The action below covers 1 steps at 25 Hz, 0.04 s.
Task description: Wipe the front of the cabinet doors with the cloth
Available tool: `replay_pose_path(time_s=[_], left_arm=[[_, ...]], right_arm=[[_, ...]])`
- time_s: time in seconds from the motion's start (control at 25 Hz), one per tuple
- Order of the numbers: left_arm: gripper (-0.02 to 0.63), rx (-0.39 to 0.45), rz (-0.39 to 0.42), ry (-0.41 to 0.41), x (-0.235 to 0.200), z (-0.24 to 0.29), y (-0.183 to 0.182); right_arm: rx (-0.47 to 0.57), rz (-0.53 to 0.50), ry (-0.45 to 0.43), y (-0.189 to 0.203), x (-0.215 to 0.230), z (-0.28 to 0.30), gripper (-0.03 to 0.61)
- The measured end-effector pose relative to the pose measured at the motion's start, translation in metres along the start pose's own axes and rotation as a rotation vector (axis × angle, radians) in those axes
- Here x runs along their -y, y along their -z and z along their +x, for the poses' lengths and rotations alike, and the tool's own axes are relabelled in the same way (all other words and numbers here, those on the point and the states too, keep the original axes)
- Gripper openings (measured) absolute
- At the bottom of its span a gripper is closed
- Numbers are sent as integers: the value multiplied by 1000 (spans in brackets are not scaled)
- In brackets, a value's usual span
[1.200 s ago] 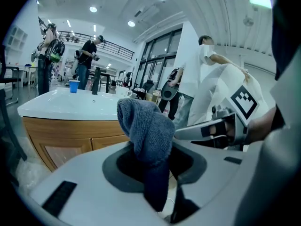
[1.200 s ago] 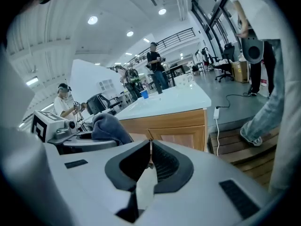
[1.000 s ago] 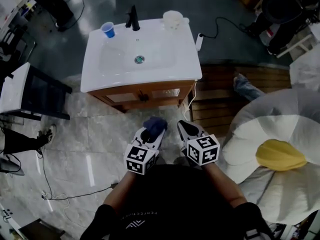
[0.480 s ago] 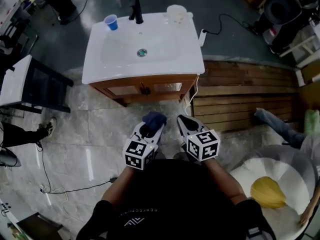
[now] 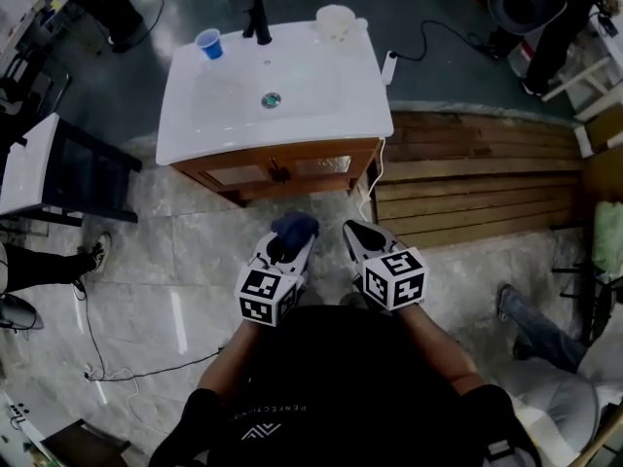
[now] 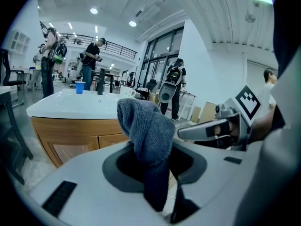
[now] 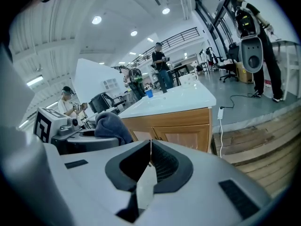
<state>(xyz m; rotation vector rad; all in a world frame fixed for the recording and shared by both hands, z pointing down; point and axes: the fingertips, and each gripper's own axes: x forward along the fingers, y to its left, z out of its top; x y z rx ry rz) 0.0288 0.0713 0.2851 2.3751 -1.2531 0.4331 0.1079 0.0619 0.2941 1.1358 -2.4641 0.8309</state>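
A wooden cabinet with two panelled doors (image 5: 282, 176) stands under a white sink top (image 5: 273, 95). My left gripper (image 5: 288, 244) is shut on a blue-grey cloth (image 5: 295, 228), which bulges up out of its jaws (image 6: 149, 132). It hovers over the floor a short way in front of the doors, apart from them. My right gripper (image 5: 356, 238) is beside it on the right, shut and empty, its jaws pressed together. From the right gripper view the doors (image 7: 178, 133) lie ahead, with the cloth (image 7: 113, 124) at the left.
A blue cup (image 5: 208, 44), a black tap (image 5: 257, 20) and a white bowl (image 5: 335, 22) sit on the sink top. A cable (image 5: 368, 197) hangs by the cabinet's right side, beside a wooden pallet (image 5: 477, 178). A dark stand (image 5: 63, 173) sits left. People's feet (image 5: 92, 259) are nearby.
Both grippers have kept their places before the cabinet, the cloth still held. The big white and yellow shape at the right has slid out of view, and a person's leg moved to the lower right.
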Motion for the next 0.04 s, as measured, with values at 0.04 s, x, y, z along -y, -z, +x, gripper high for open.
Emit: replay_pose_path(time_s=[0.04], left_arm=[[132, 4, -4, -4, -1, -1, -1]], right_arm=[[-3, -2, -1, 1, -1, 0, 40]])
